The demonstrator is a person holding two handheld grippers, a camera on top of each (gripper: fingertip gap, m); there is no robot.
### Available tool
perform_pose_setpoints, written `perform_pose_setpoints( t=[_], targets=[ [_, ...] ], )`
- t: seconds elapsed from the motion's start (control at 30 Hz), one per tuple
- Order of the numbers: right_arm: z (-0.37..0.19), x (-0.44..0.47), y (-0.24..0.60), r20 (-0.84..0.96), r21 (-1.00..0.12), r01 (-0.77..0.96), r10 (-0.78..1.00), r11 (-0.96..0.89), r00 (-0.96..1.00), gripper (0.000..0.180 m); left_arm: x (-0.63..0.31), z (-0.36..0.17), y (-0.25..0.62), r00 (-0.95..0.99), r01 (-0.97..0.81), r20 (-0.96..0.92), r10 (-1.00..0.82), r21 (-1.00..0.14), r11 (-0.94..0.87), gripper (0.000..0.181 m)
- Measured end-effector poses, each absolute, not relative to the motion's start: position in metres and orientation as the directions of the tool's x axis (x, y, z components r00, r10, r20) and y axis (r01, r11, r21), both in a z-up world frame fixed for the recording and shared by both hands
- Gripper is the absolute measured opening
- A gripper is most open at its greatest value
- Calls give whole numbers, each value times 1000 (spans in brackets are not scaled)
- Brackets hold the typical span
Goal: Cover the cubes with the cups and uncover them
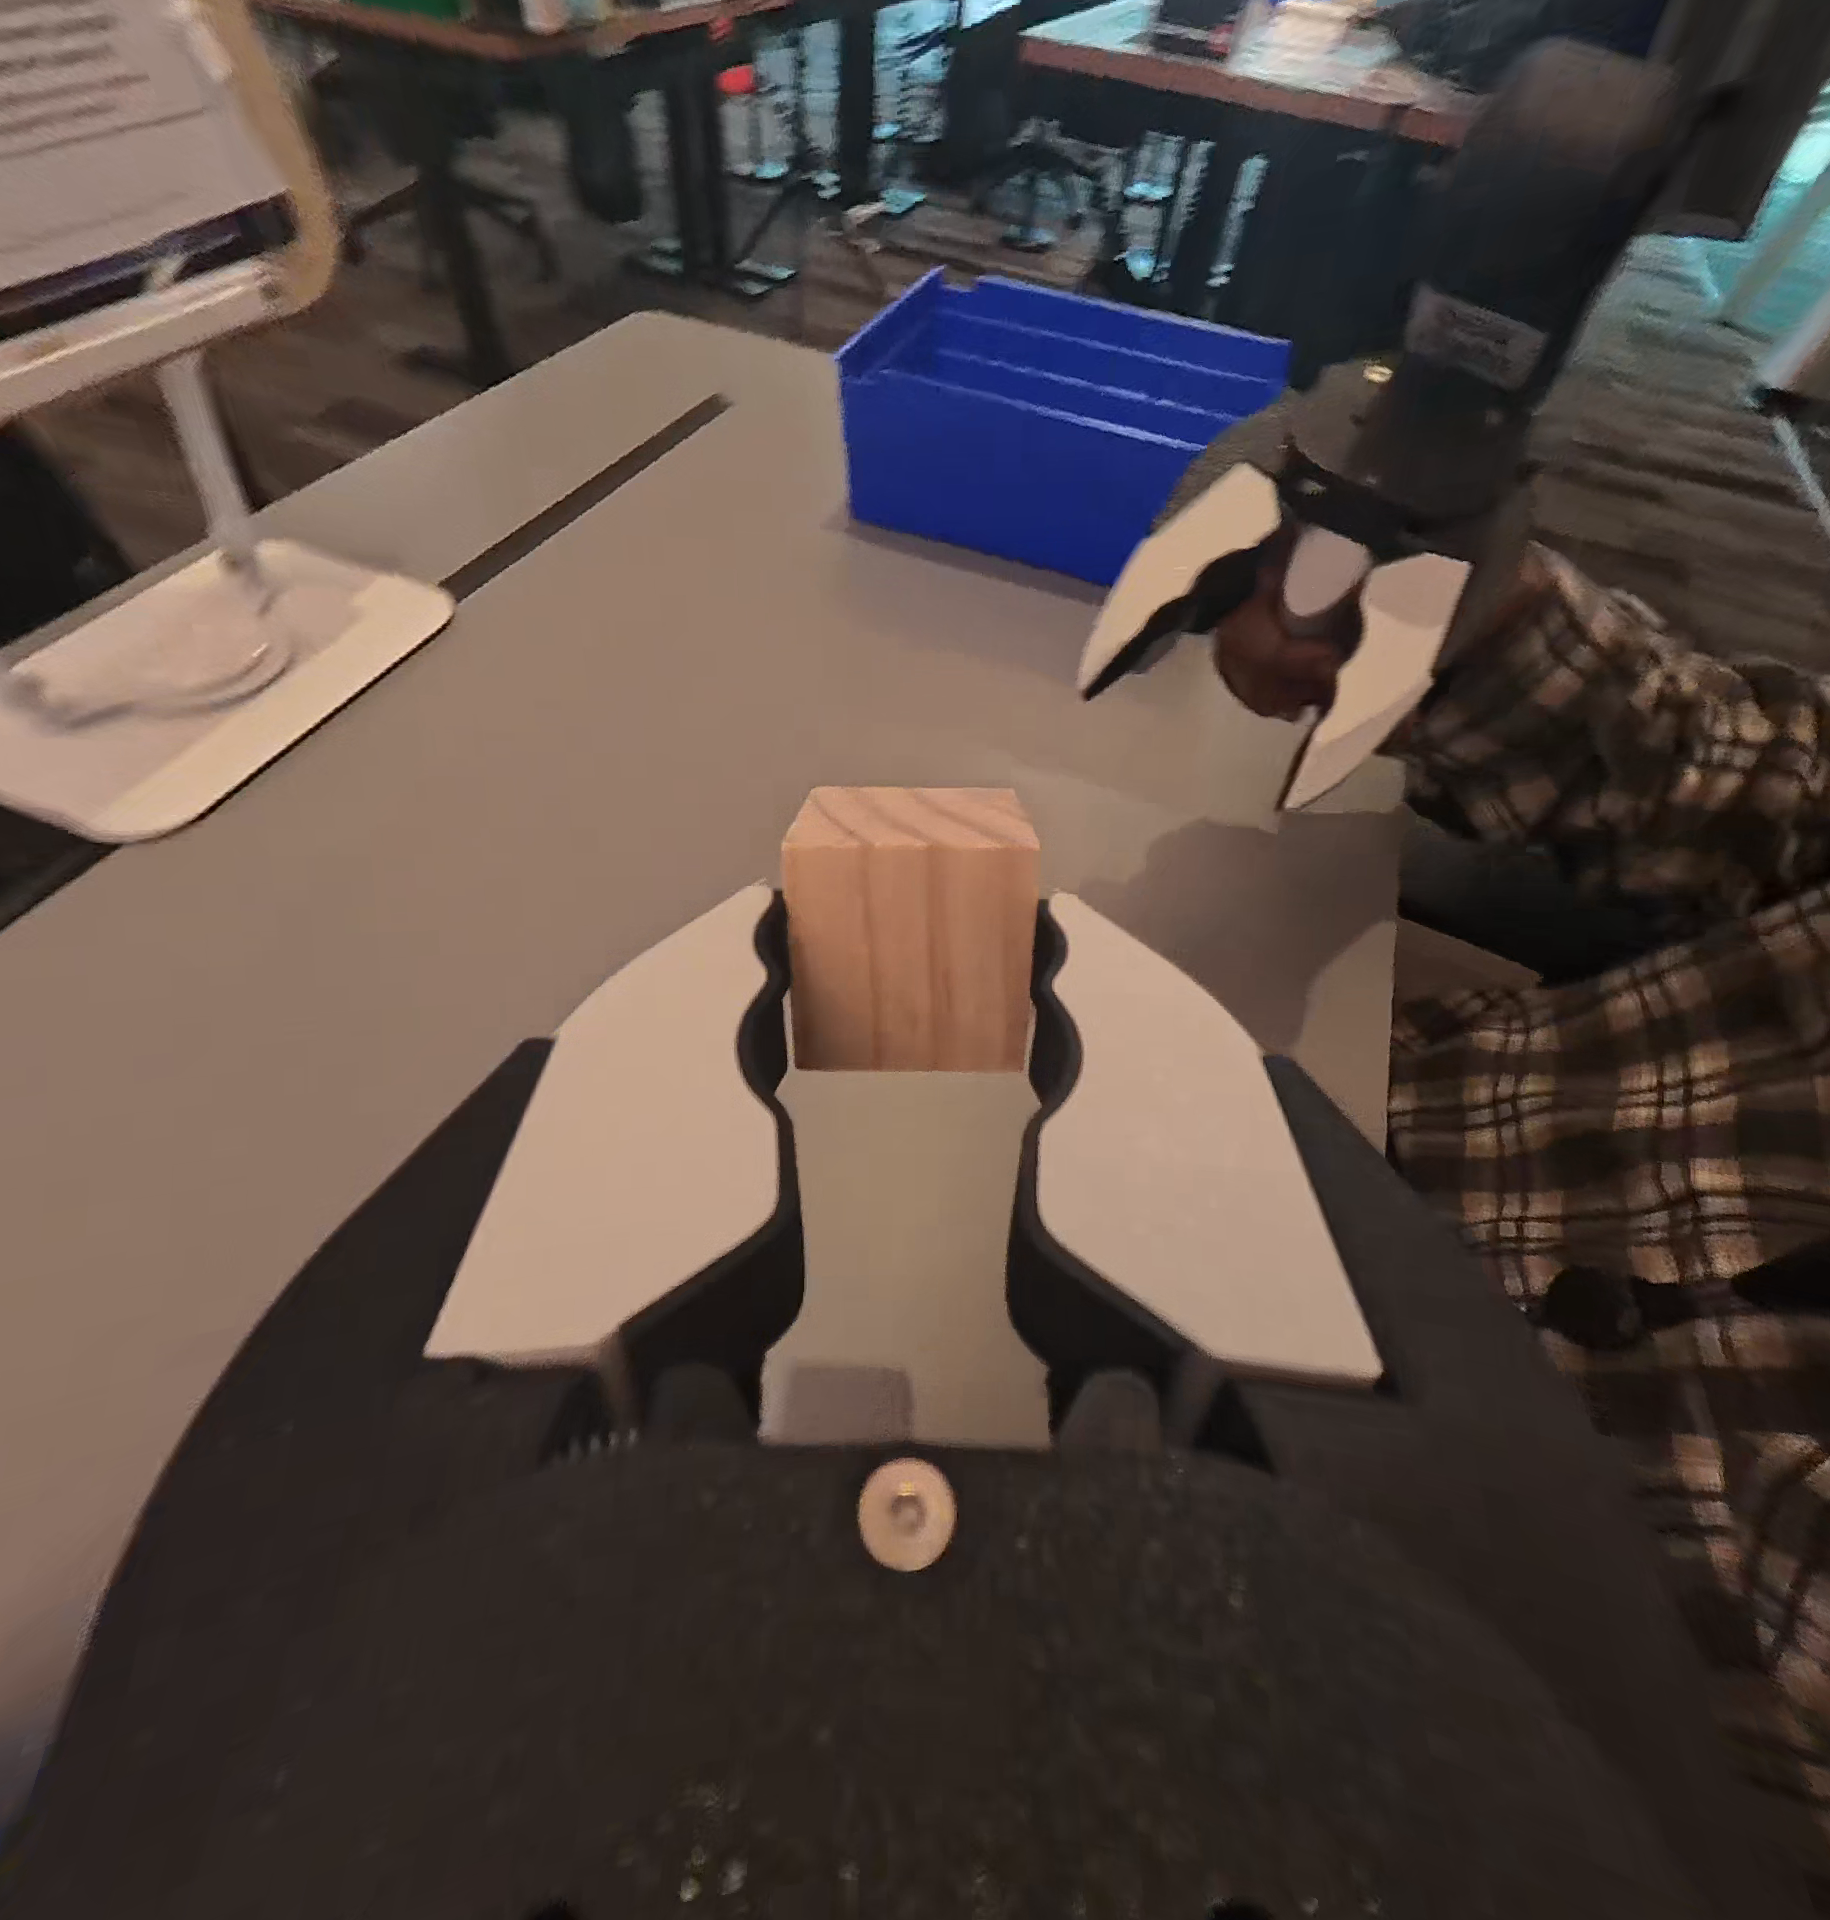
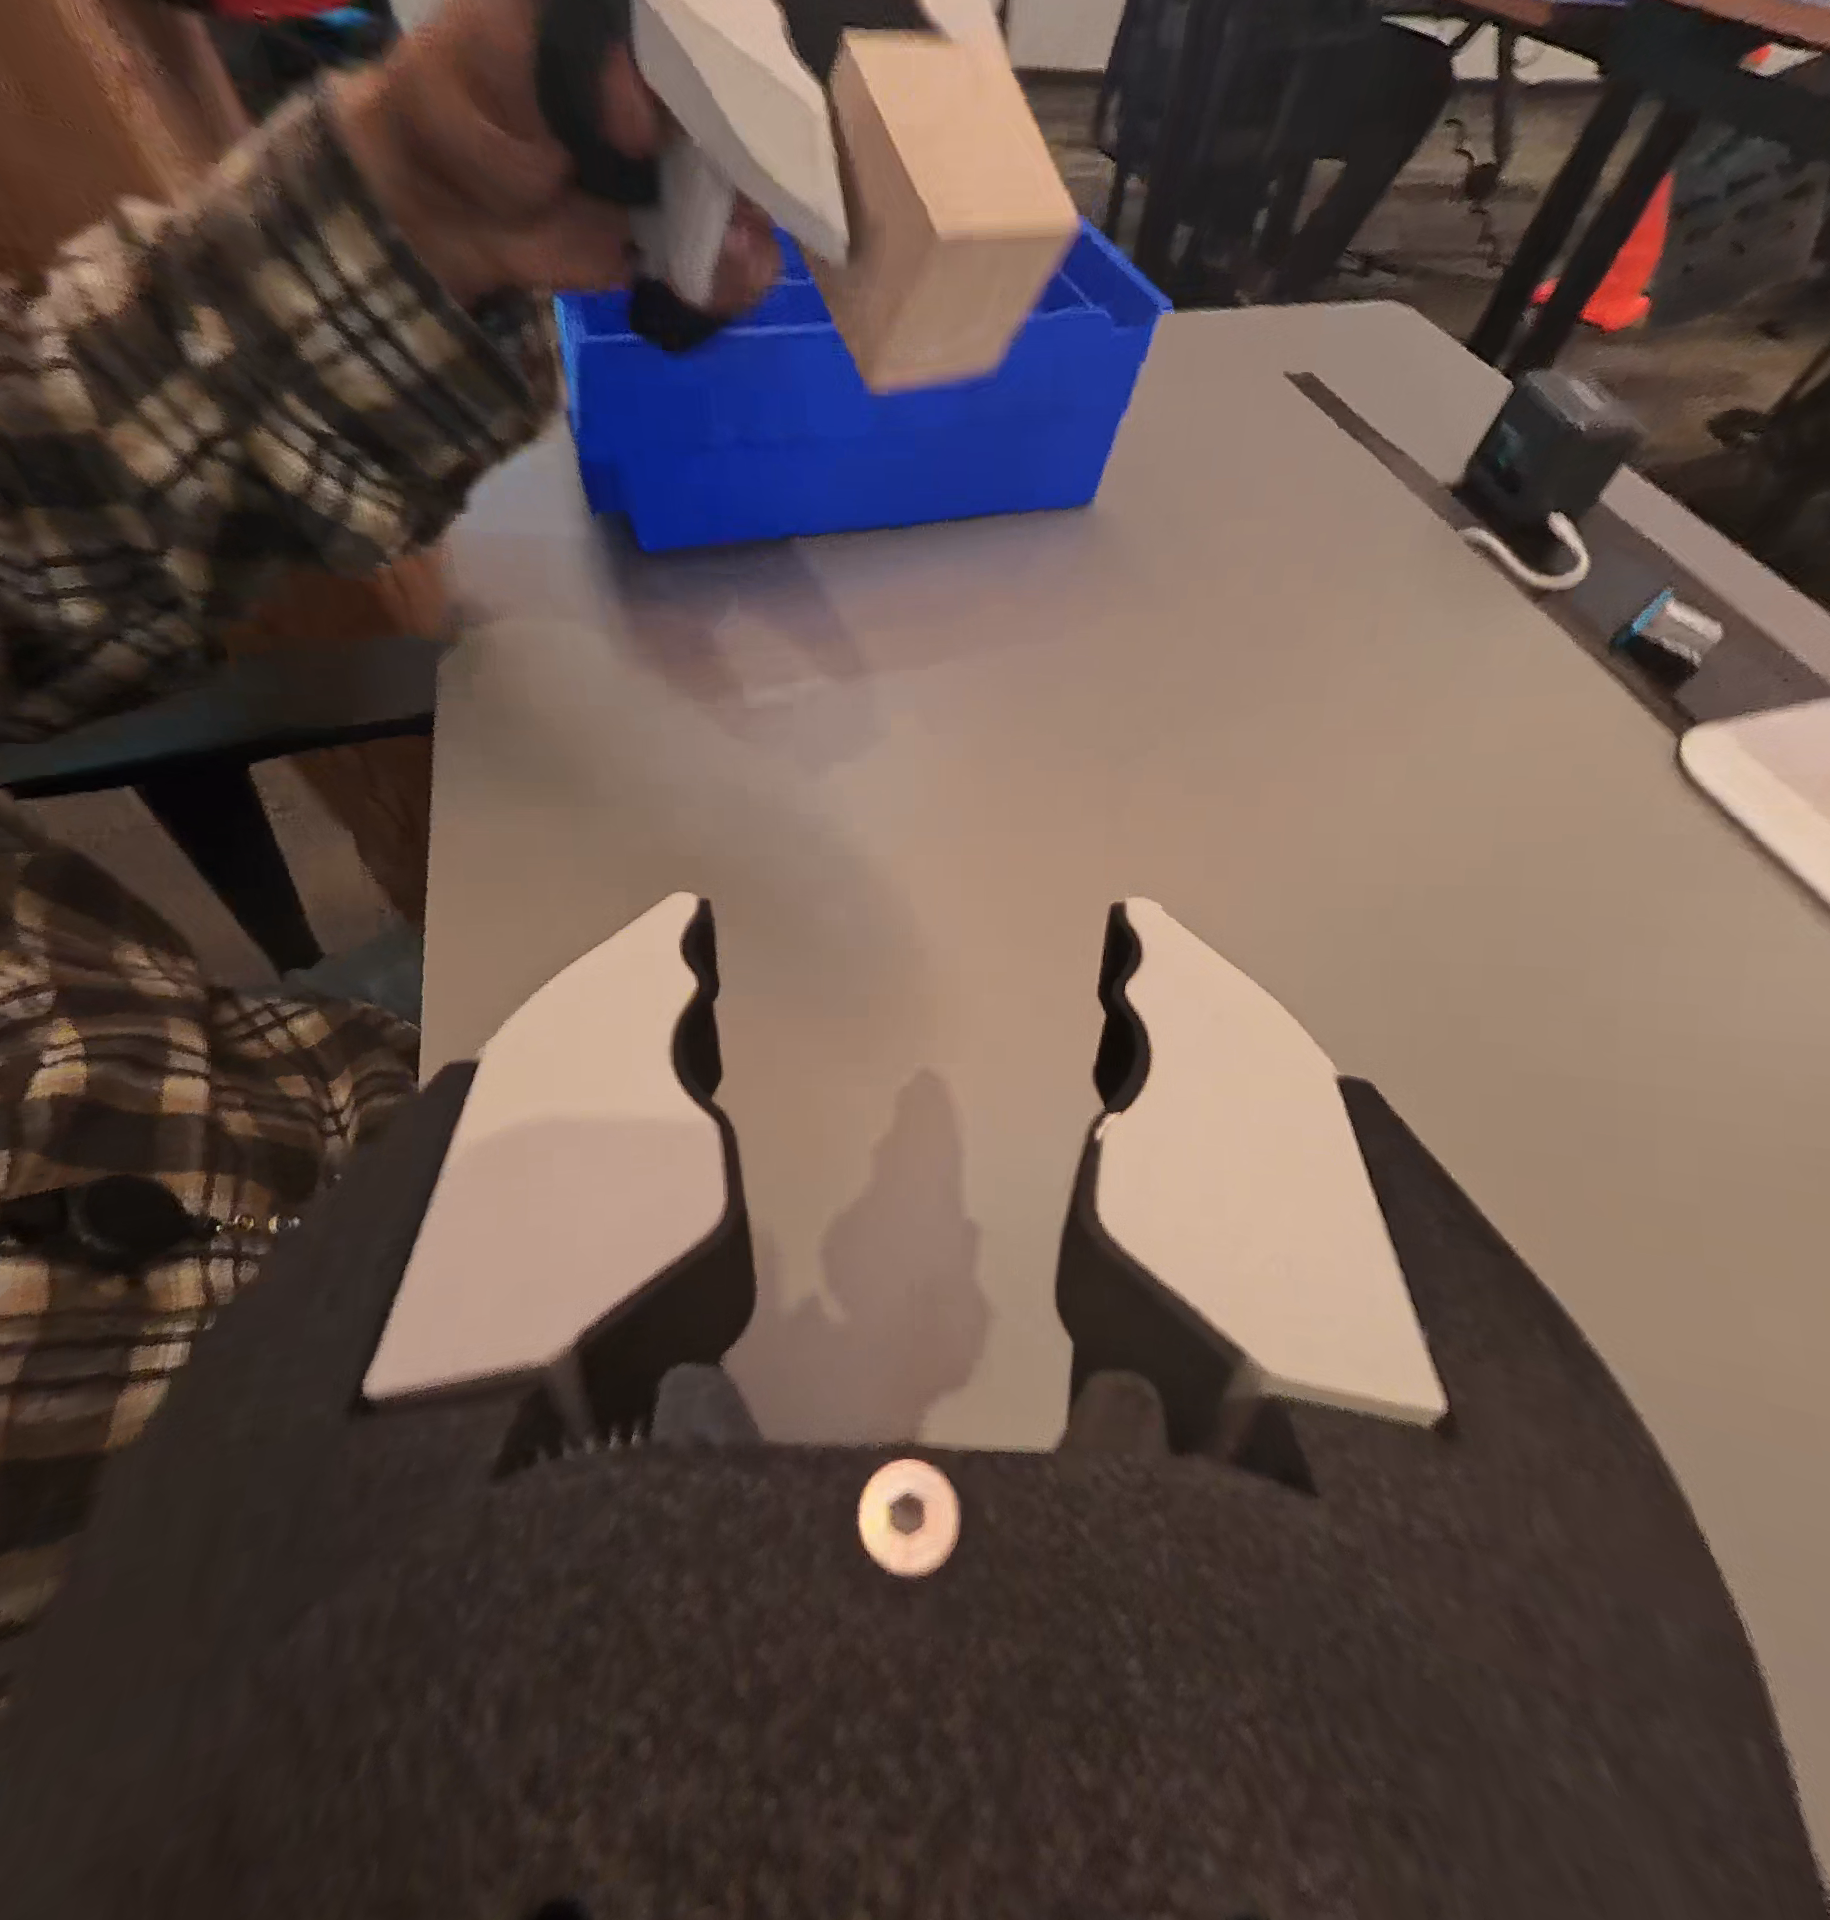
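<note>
One wooden cube (image 1: 909, 930) is seen in the left wrist view, pinched between the fingers (image 1: 672, 1122) of the left gripper (image 1: 909, 935), whose black inner pads press against its two sides. In the right wrist view the same cube (image 2: 947, 208) appears held aloft above the grey tabletop (image 2: 1254, 779), in front of a blue bin (image 2: 849, 447) that stands at the far end of the surface; no part of the cube touches the tabletop there. The left gripper (image 2: 880, 135) is gripped by a hand (image 2: 495, 177) emerging from a plaid sleeve (image 2: 215, 416). The right gripper (image 2: 909, 956) is shown with its fingers (image 2: 1243, 1195) spread well apart and nothing between them, only bare tabletop and a faint reflection being visible in the gap. From the left wrist view the right gripper (image 1: 1191, 743) is seen farther off at the right (pointed downward over the tabletop edge), its fingers likewise parted, held by a hand (image 1: 1269, 644) in the same plaid. The blue bin (image 1: 1046, 457) is seen with ridged inner walls, and whether anything lies in it cannot be told. A white stand (image 1: 194, 665) with a flat base rests on the tabletop (image 1: 599, 675) at the left, carrying a tilted sheet of paper (image 1: 90, 125). A dark device (image 2: 1545, 447) with a white cable sits in a dark strip at the right edge.
</note>
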State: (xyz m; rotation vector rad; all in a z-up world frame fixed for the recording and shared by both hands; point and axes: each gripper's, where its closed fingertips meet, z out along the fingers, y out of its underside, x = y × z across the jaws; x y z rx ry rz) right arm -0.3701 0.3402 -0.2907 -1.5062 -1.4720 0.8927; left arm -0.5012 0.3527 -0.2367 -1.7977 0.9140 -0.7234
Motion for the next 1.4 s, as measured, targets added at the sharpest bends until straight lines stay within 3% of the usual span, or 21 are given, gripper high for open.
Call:
perform_pose_setpoints(
  t=[0.17, 0.47, 0.67, 0.83, 0.93, 1.0, 1.1, 1.2, 1.4],
  targets=[
    [-256, -399, 347, 88, -955, 284, 996, 89, -15, 72, -460, -231, 350, 340, -93, 124, -932, -982, -164, 43],
    [-244, -442, 351, -110, -994, 6, 990, -109, -94, 61, -444, -235, 346, 240, 73, 164, -957, -986, -151, 43],
    [-242, -449, 340, -175, -983, -16, 965, -181, -195, 42, -440, -236, 342, 208, 110, 163, -964, -984, -143, 43],
    [-242, -449, 336, -169, -986, 32, 964, -166, -205, 41, -441, -236, 339, 214, 98, 156, -964, -986, -138, 43],
    [-232, -445, 343, -186, -981, 87, 965, -173, -187, 41, -462, -225, 341, 322, 83, 129, -938, -991, -108, 61],
    [-231, -445, 356, -155, -968, 219, 981, -126, -117, 41, -486, -210, 339, 404, 93, 121, -907, -992, -90, 63],
    [-243, -453, 374, -83, -855, 518, 994, -37, -65, 41, -529, -188, 332, 577, 77, 104, -810, -994, -73, 63],
    [-266, -468, 390, -22, -623, 782, 998, 32, -59, 41, -570, -170, 319, 737, 27, 73, -672, -997, -78, 61],
    [-328, -513, 401, 23, -179, 973, 989, 148, -147, 41, -629, -137, 283, 889, 6, -2, -458, -1000, 17, 53]
  ],
)
